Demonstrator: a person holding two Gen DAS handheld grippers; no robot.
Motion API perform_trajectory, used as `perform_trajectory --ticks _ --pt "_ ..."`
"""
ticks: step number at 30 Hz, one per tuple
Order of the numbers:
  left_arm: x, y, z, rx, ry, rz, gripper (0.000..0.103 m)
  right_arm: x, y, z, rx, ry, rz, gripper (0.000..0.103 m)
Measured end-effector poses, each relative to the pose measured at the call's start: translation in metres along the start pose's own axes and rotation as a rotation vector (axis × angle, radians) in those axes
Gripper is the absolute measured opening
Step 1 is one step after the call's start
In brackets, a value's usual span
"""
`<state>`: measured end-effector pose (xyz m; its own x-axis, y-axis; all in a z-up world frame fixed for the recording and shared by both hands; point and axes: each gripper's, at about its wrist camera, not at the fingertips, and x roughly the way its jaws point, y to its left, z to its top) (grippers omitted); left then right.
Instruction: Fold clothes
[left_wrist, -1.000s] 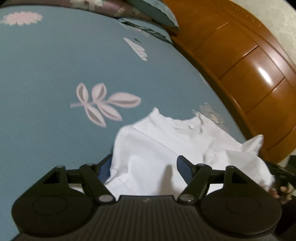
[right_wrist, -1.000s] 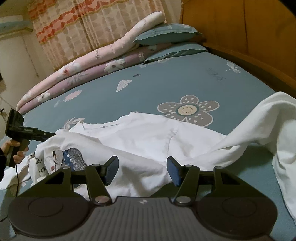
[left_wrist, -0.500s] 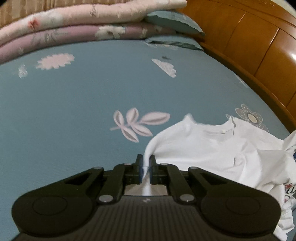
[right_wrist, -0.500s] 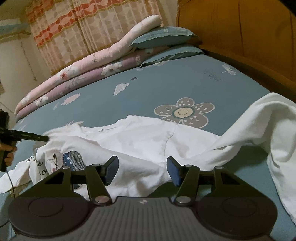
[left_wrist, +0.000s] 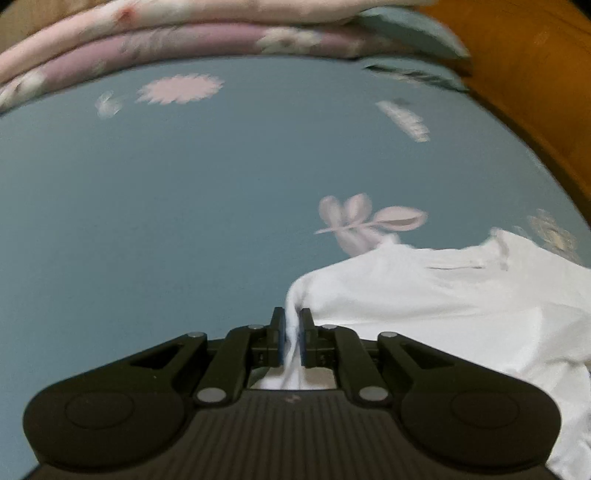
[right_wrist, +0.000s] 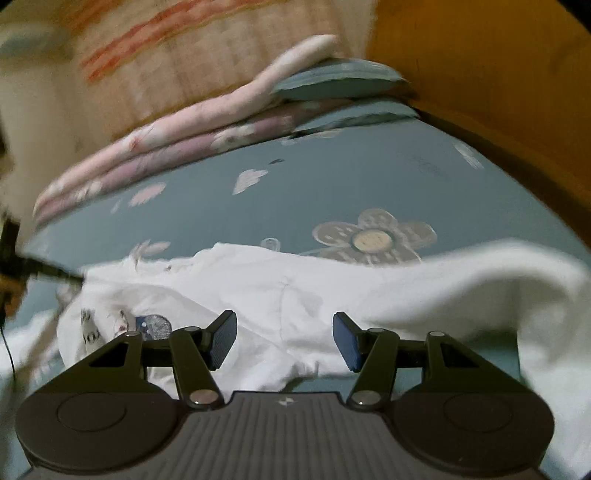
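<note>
A white shirt (right_wrist: 295, 295) lies crumpled and unfolded on the blue floral bed sheet (left_wrist: 147, 221), its printed front partly turned up at the left of the right wrist view and one long part trailing off to the right. The left tongs (left_wrist: 293, 334) are closed tight on a bunched edge of the shirt (left_wrist: 443, 295), the cloth pinched between the two pads and rising in a taut ridge from them; this grip probably serves to pull that edge outward so that the fabric spreads flat for folding. The right tongs (right_wrist: 284, 339) stand wide apart, holding nothing, poised just above the middle of the shirt; whether they touch it cannot be told. Rolled quilts (right_wrist: 166, 140) and pillows (right_wrist: 332, 81) lie at the far end of the bed, well apart from the shirt.
</note>
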<state>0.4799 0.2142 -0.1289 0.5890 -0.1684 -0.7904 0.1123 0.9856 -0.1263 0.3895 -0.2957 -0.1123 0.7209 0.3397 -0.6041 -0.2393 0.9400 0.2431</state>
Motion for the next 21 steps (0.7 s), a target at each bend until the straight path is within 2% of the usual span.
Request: perform_trajectory --ticks 3,7,9,12,15,18,21 --pt "-0.014 -0.003 0.003 0.036 -0.041 -0.016 0.031 0.027 0.008 0.025 -0.093 0.049 0.034 0.062" --pt "-0.030 -0.012 0.019 0.099 -0.089 -0.027 0.045 0.062 0.018 0.058 -0.217 0.114 0.078 0.062" --pt "-0.028 -0.021 0.027 0.151 -0.099 -0.056 0.053 0.080 0.023 0.075 -0.279 0.147 0.101 0.062" --pt "-0.002 -0.040 0.033 0.251 -0.067 -0.073 0.053 0.107 0.031 0.100 -0.372 0.196 0.134 0.062" --pt "0.030 -0.056 0.033 0.321 -0.026 -0.088 0.053 0.147 0.030 0.108 -0.407 0.247 0.145 0.059" --pt "0.054 -0.063 0.029 0.354 0.007 -0.117 0.053 0.176 0.028 0.106 -0.419 0.282 0.173 0.055" --pt "0.068 -0.063 0.025 0.357 0.031 -0.114 0.053 0.193 0.028 0.098 -0.455 0.295 0.184 0.055"
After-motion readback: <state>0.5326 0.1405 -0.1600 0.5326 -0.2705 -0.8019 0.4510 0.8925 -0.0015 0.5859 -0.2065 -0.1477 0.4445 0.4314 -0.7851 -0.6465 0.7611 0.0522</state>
